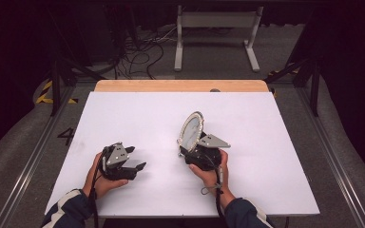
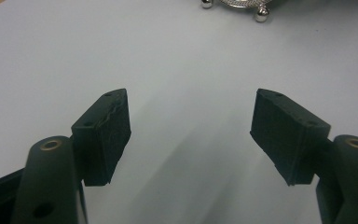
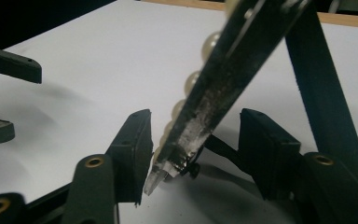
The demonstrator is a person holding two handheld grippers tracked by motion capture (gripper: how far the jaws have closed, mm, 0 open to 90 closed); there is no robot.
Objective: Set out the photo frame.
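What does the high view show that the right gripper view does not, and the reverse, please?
High view: the oval mirror face-on, the person's right hand and the table's wooden edge. Right gripper view: beads along the mirror's rim, its black prop, and the right gripper with jaws open either side. Shared: the mirror, the white table, the left gripper.

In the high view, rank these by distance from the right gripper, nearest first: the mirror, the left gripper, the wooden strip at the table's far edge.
1. Mirror: oval, pearl-rimmed, standing between the right gripper's jaws, tilted up and away.
2. Left gripper: off to the left, low over the white table, jaws open, nothing between them.
3. Wooden strip: along the table's far edge.
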